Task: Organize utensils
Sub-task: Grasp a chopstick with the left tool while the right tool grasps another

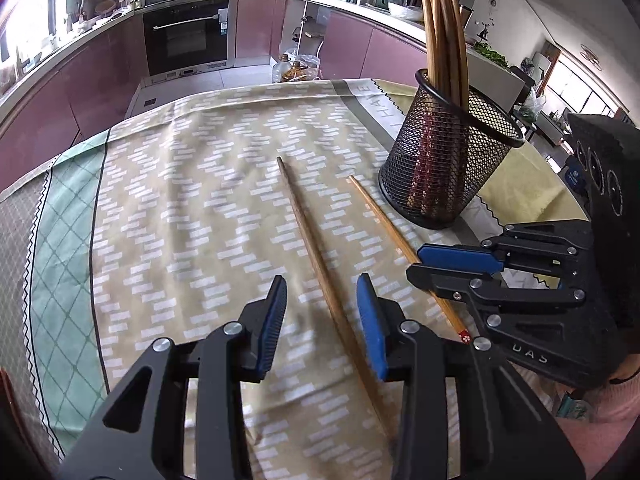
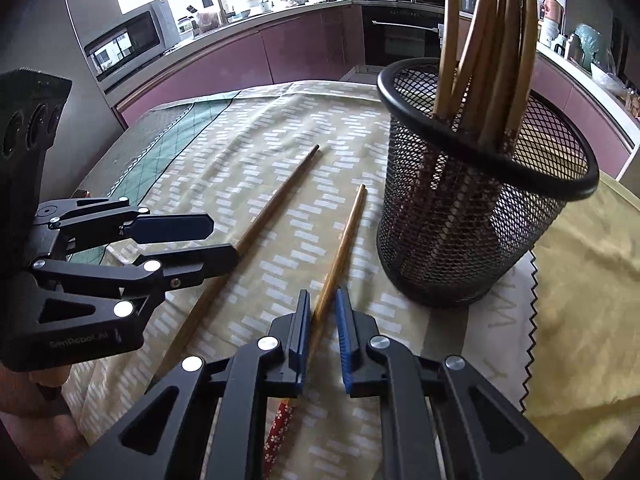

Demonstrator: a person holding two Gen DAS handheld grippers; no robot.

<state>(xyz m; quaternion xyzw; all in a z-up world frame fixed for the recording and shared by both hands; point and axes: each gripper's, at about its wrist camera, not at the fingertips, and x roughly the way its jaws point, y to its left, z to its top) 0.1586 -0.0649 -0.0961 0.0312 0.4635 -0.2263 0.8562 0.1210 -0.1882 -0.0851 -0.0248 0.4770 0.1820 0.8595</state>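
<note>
On the cloth-covered counter (image 1: 192, 184) I hold my left gripper (image 1: 322, 324) with fingers parted wide, straddling the darker chopstick (image 1: 316, 264) without touching it. My right gripper (image 2: 323, 338) has its fingers drawn close on either side of the lighter chopstick (image 2: 344, 248); whether the pads actually press the wood I cannot tell. Both sticks lie loose on the patterned cloth (image 2: 280, 160), near each other, tips aimed at the far edge. The mesh holder (image 2: 480, 216) stands upright just beside the lighter stick, toward the counter's right edge, packed with upright chopsticks (image 2: 500, 40). Only my right wrist view shows that stick's red flowered handle end (image 2: 280, 420) beneath the gripper; the left view reveals just its tip. The left view alone catches the oil bottles (image 1: 294, 70) on the floor beyond the far edge.
</note>
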